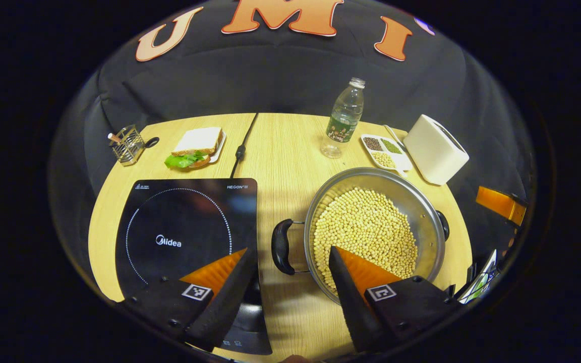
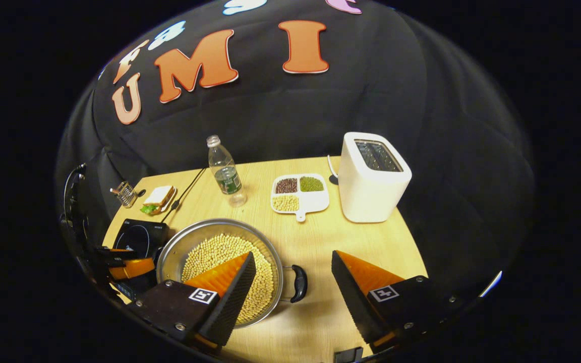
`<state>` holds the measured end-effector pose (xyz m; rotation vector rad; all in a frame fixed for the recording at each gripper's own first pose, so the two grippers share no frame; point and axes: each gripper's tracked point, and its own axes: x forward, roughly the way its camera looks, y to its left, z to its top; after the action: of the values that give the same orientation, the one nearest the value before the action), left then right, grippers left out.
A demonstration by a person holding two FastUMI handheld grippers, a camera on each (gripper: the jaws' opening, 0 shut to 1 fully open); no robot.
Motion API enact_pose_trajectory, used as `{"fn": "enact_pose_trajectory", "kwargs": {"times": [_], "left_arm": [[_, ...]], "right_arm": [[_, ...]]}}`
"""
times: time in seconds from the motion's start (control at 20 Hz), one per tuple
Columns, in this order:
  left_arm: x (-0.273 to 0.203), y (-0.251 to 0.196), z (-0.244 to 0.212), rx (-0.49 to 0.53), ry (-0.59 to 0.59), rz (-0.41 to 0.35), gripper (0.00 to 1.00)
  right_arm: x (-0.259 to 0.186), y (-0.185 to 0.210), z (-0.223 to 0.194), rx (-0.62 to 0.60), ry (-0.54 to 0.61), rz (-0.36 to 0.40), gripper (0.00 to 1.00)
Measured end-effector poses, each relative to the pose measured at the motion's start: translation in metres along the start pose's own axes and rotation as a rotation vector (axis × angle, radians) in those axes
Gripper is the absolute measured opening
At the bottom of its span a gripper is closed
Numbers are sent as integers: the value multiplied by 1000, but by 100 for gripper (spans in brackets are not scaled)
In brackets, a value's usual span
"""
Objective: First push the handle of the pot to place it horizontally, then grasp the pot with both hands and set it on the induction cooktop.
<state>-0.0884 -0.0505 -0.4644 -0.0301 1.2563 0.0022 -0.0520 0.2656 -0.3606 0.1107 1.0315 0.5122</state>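
A steel pot [image 1: 425,207] full of soybeans [image 1: 366,222] sits on the wooden table just right of the black induction cooktop [image 1: 184,227]. Its two black handles [image 1: 281,247] point left and right. In the left gripper view my left gripper [image 1: 290,252] is open, its fingers straddling the pot's left handle from above. In the right gripper view my right gripper [image 2: 293,254] is open as well, with the pot's [image 2: 177,249] right handle [image 2: 298,283] between its fingers. The cooktop [image 2: 139,237] lies beyond the pot, by the other gripper [image 2: 125,267].
At the back stand a water bottle [image 1: 345,118], a divided dish of beans [image 1: 385,150] and a white toaster [image 1: 436,148]. A sandwich on a plate [image 1: 197,146], a wire holder [image 1: 128,144] and the cooktop's cord [image 1: 242,146] are at the back left.
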Motion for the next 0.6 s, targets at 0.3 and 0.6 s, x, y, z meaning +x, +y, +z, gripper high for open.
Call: {"fn": "enact_pose_trajectory", "kwargs": {"times": [0.3, 0.6], "left_arm": [[34, -1, -7, -24, 57, -6, 97], [54, -3, -13, -72, 65, -5, 94]], "right_arm": [[25, 5, -39, 6, 109, -10, 94], [55, -4, -61, 8, 165, -64, 93]]}}
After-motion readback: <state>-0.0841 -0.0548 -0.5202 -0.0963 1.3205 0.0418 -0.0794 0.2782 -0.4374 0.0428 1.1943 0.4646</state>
